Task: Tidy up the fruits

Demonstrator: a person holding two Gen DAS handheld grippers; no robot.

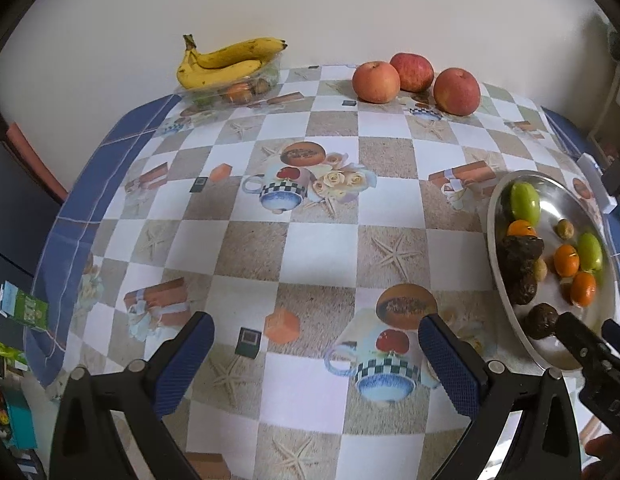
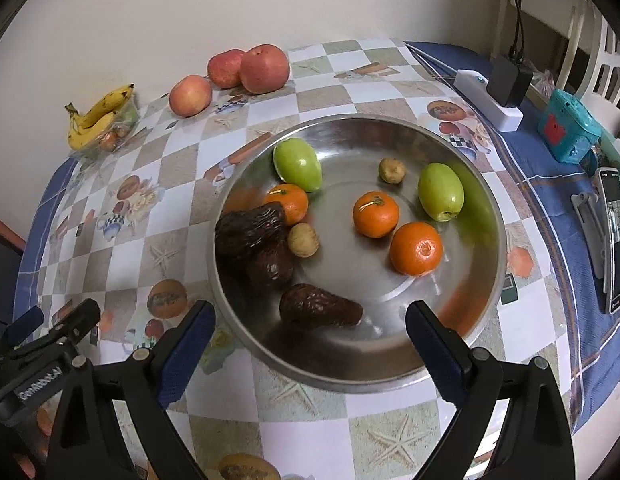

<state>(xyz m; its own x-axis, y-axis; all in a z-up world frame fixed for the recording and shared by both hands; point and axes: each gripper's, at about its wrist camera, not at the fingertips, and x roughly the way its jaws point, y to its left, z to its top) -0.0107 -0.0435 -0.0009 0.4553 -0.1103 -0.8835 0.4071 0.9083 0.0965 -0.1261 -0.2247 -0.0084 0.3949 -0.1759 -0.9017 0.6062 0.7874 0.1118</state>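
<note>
Hovering with fingers apart and empty, the right gripper [image 2: 310,332] hangs over the steel bowl [image 2: 484,216] of fruit, the left gripper [image 1: 316,344] likewise above the checkered tablecloth [image 1: 318,248].

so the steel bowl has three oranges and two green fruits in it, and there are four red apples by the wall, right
Not quite: there are three red apples by the wall, not four, as the right wrist view shows. The rest holds: the steel bowl has three oranges and two green fruits in it.
</note>
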